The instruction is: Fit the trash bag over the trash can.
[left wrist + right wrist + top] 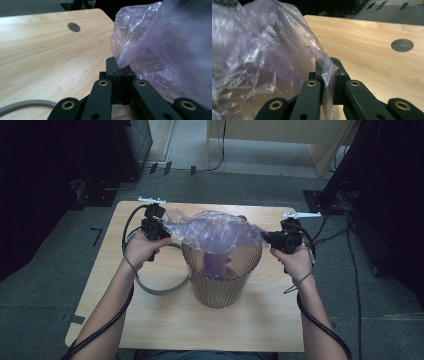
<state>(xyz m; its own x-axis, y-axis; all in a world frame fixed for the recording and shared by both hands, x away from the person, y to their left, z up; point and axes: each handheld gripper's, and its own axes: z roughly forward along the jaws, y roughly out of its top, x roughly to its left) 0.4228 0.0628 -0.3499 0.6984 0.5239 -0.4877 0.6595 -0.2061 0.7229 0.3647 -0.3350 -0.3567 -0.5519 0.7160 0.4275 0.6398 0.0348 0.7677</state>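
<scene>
A thin purple plastic bag [215, 232] is stretched across the top of a brown ribbed bin [220, 280] at the table's middle, and part of it hangs down inside. My left gripper [166, 233] is shut on the bag's left edge; in the left gripper view the jaws pinch the film [140, 50] at the gripper's tips [120, 67]. My right gripper [266, 237] is shut on the bag's right edge, and the right gripper view has a fold of the bag [262, 57] caught in the gripper's tips [327, 67].
The bin stands on a small light wooden table [150, 320] with a round cable hole [74, 27] near one corner. A grey cable [160, 287] loops on the table left of the bin. Grey floor, dark equipment and cables surround the table.
</scene>
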